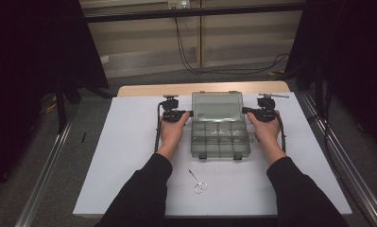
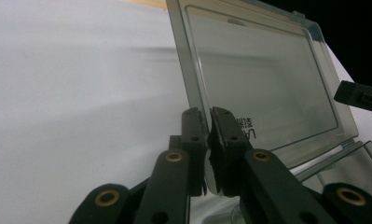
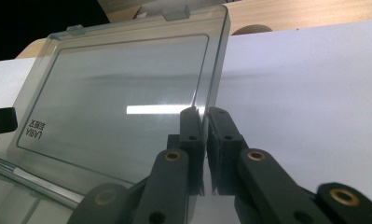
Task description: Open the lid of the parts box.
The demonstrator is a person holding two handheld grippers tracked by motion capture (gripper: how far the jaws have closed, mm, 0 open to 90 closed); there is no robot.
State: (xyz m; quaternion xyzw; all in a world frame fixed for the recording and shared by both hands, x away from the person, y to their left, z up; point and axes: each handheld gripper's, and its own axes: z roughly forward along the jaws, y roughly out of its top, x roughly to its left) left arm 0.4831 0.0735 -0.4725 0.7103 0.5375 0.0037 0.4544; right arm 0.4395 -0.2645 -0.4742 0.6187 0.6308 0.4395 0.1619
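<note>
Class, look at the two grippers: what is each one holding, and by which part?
Both hold the clear box's open lid: the left gripper pinches its left side edge, the right gripper its right side edge.

My hands cover most of my left gripper [image 1: 190, 114] and right gripper [image 1: 245, 110] from above. The small white bits [image 1: 222, 133] in the box [image 1: 220, 152] are too tiny to identify. The lid [image 3: 118, 98] print reads blurred.

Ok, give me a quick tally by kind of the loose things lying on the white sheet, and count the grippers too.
Clear grey plastic compartment box, lid raised: 1
Small metal scissors: 1
Black two-jaw grippers, left and right, each shut on a side edge of the lid: 2
Total: 4
</note>
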